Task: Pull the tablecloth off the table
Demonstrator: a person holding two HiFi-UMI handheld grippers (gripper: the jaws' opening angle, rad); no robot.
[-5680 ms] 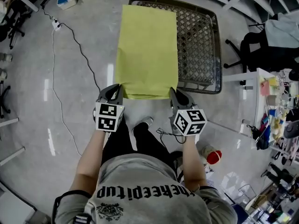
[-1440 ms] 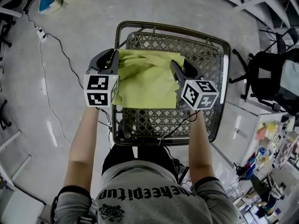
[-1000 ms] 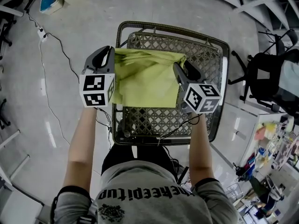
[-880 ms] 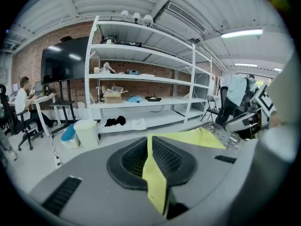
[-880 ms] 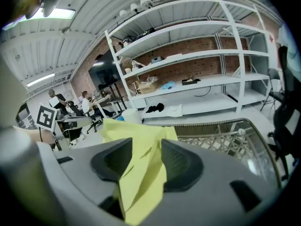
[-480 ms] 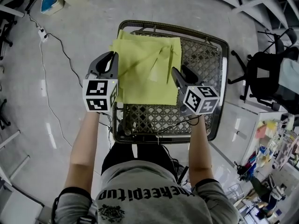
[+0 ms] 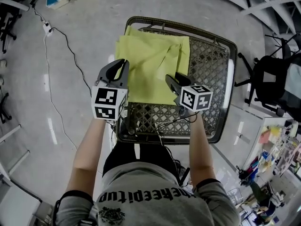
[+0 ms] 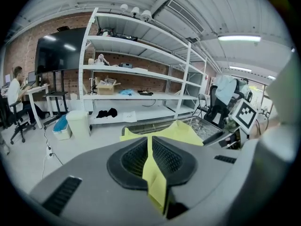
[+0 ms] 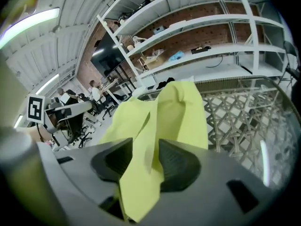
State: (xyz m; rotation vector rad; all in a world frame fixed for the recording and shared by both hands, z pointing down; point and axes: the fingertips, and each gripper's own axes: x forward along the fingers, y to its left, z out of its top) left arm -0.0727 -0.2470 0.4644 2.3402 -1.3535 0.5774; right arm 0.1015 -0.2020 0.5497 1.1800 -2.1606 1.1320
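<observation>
The floor (image 7: 70, 140) is bare grey concrete with a thin black cable (image 7: 73, 44) trailing across it. From above the person's head, the woven-top table (image 7: 209, 69) stands just in front of them. The yellow-green tablecloth (image 7: 150, 60) covers only the left part of the table, rumpled, with open lattice showing to its right and along the near edge. The left gripper (image 7: 124, 64) sits at the cloth's near left corner. The right gripper (image 7: 169, 79) sits at its near right corner. Dark office chairs (image 7: 275, 79) stand off to the right.

Looking along the left gripper (image 8: 150, 155), there are tall white shelves (image 8: 141, 69) against a brick wall and a dark screen (image 8: 59, 53). A person (image 8: 16, 86) is seated at a desk far to the left. The jaws are pinched nearly together on a fold of the tablecloth (image 8: 157, 182). The fold runs up between the pads and out onto the table rim (image 8: 138, 126) beyond.

Looking along the right gripper (image 9: 143, 161), the same shelves (image 9: 197, 36) rise behind the table's lattice (image 9: 240, 112). These jaws stand wide apart. A bunched strip of the tablecloth (image 9: 155, 121) passes between them, with the ribbed face of each pad showing beside it, so the cloth looks loose there and not clamped. The cloth spreads away over the left side of the lattice.
</observation>
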